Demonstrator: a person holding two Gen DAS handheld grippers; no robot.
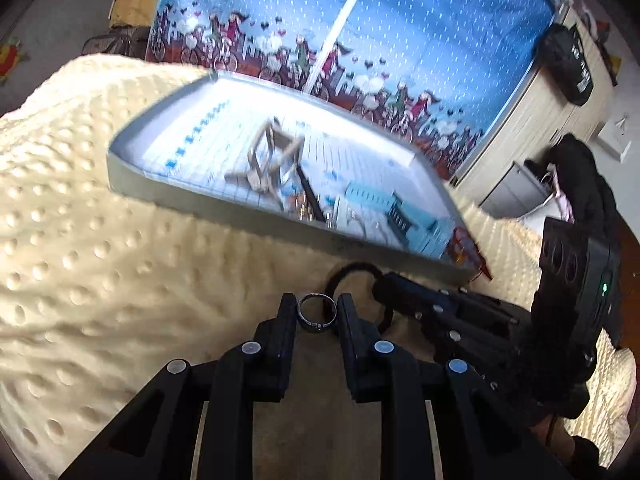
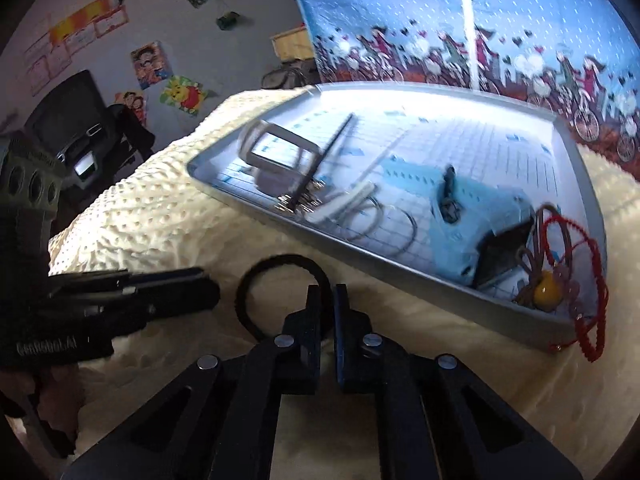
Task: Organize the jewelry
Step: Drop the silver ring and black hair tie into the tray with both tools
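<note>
While a plain silver metal ring (image 1: 317, 314) sat pinched between the black fingers of the left gripper (image 1: 317, 316), the shallow grey tray (image 1: 168, 190) of jewellery lay ahead and slightly right on the cream dimpled blanket (image 1: 100, 240), its long side running across the approach. In the right wrist view, the right gripper (image 2: 327, 300) was nearly closed on a black elastic hair loop (image 2: 280, 262), the tray (image 2: 400, 276) just beyond to its right.

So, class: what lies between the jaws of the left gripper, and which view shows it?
A metal ring sits between the jaws of the left gripper, above the cream dimpled blanket. The left wrist view shows it.
</note>
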